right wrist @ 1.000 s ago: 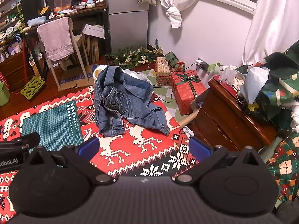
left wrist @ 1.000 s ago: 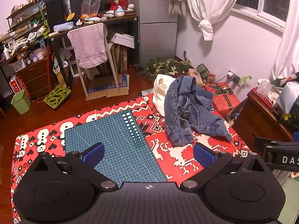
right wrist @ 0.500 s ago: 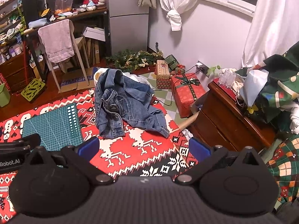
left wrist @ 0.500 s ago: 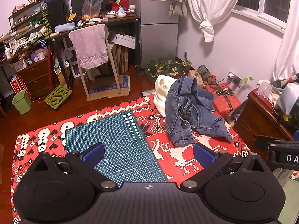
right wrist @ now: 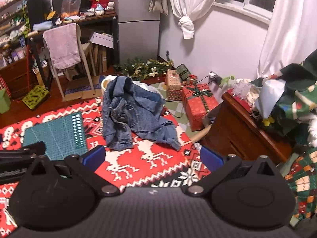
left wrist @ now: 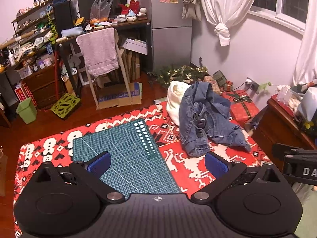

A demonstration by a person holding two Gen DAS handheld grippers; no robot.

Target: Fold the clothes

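A crumpled denim jacket [left wrist: 206, 119] lies in a heap toward the far right corner of the table, on a red, white and black patterned cloth [left wrist: 184, 164]. Its collar end is bunched up high at the far edge and a sleeve trails out toward the right edge. A cream-white garment [left wrist: 174, 99] sits just behind it, touching its left side and partly covered by it. To the left of the jacket, apart from it, a green cutting mat [left wrist: 126, 158] lies flat on the cloth.

The left gripper [left wrist: 157, 163] hangs above the near edge of the mat, its blue-padded fingers [left wrist: 99, 162] spread wide with nothing between them. The right gripper [right wrist: 151, 157] hangs over the cloth just short of the jacket's near hem, its jaws likewise wide apart and empty.

Beyond the table stand a chair draped with a pink towel [left wrist: 98, 51] and red wrapped gift boxes [right wrist: 199, 103] on the floor.
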